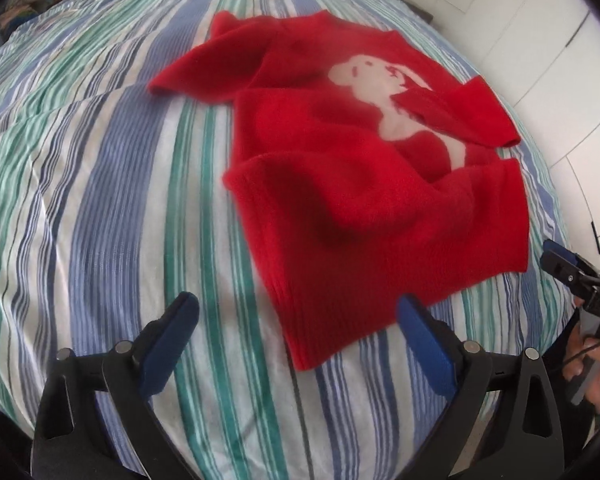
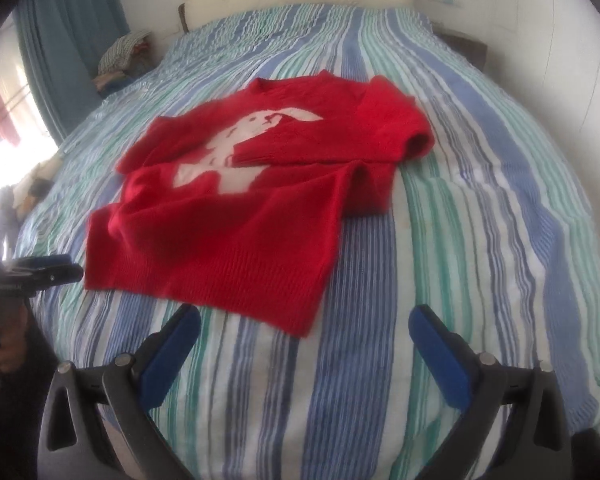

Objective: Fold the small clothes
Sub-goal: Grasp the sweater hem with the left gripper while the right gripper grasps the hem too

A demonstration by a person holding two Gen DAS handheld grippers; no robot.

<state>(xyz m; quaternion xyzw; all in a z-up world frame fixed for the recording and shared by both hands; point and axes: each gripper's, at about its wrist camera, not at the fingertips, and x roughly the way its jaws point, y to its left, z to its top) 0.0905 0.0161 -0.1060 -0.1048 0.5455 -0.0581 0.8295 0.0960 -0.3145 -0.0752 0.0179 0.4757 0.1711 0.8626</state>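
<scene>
A small red sweater (image 1: 364,184) with a white rabbit figure lies rumpled on the striped bed, sleeves folded loosely over its body. It also shows in the right wrist view (image 2: 236,216). My left gripper (image 1: 296,304) is open and empty, just short of the sweater's ribbed hem corner. My right gripper (image 2: 304,316) is open and empty, near the hem's other corner. The right gripper shows at the right edge of the left wrist view (image 1: 572,272). The left gripper shows at the left edge of the right wrist view (image 2: 48,268).
The bed (image 2: 480,240) has a blue, green and white striped cover. A pile of clothes (image 2: 120,56) sits at its far left by a blue curtain (image 2: 68,28). White cupboard doors (image 1: 540,40) stand beside the bed.
</scene>
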